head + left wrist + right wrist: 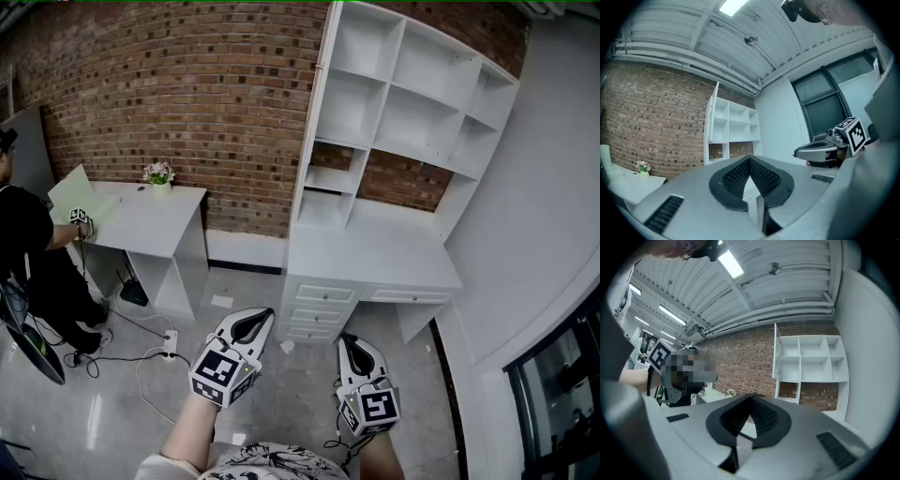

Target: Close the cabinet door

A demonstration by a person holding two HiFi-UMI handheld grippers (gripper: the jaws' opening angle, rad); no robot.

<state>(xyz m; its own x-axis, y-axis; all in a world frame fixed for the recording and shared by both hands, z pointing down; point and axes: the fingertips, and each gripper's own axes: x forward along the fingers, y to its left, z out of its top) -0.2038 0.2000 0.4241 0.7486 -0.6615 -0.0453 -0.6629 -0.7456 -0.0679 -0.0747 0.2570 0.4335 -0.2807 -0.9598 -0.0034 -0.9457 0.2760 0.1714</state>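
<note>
While they hover low, left gripper (pixel 263 317) and right gripper (pixel 350 338) have jaws pressed together on nothing; cabinet door (pixel 314 112) stands open at 12 o'clock.

We see the narrow white cabinet door (pixel 313 122) only edge-on, so its face stays hidden. In the head view the top edge cuts off the tall white open-shelf cabinet (pixel 403 103). A person in black clothing (pixel 23 234) is clipped by the left edge, the dark-framed window (pixel 562 375) by the right. The small potted flowering plant (pixel 158 174) is too small for us to identify.
</note>
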